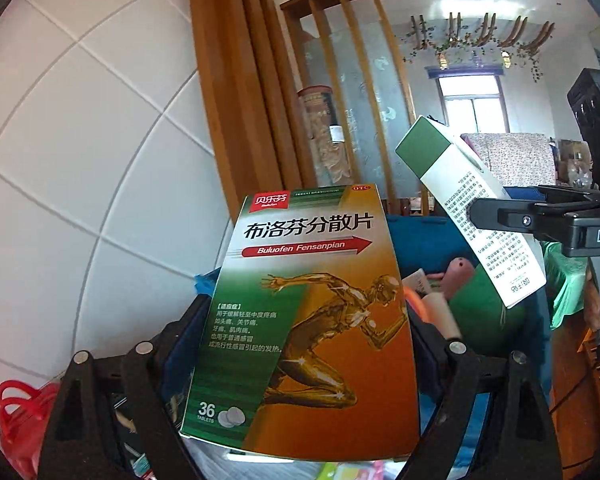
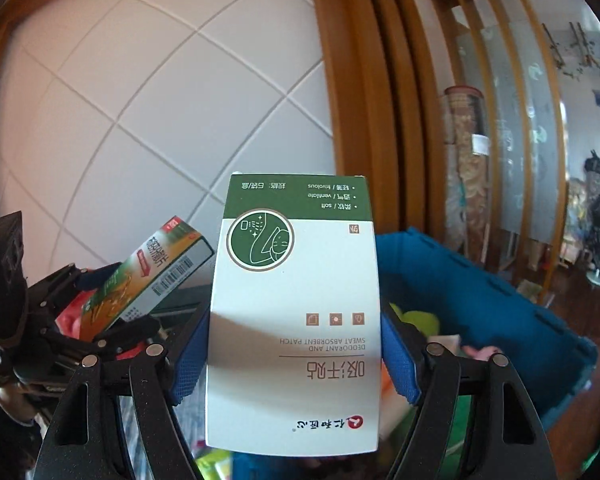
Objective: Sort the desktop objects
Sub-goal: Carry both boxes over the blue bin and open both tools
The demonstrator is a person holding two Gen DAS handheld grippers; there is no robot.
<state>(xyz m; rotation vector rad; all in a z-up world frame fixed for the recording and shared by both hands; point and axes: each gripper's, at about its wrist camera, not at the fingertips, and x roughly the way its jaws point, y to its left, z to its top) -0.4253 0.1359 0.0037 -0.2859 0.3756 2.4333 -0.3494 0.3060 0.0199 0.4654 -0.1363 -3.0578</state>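
Observation:
My left gripper (image 1: 300, 344) is shut on a green and orange medicine box (image 1: 307, 320) with a golden running figure, held upright in the air. My right gripper (image 2: 296, 360) is shut on a white and green sweat-patch box (image 2: 296, 312), held upside down between the blue pads (image 2: 397, 356). In the left wrist view the white and green box (image 1: 471, 208) shows at the right, in the right gripper (image 1: 511, 220). In the right wrist view the orange box (image 2: 148, 276) shows at the left, in the left gripper (image 2: 80, 320).
A blue bin (image 2: 479, 280) with several items inside sits below and behind both boxes; it also shows in the left wrist view (image 1: 427, 240). A white tiled wall (image 1: 80, 160) is at the left, a wooden screen (image 1: 339, 80) behind. A red bag (image 1: 16, 420) is at lower left.

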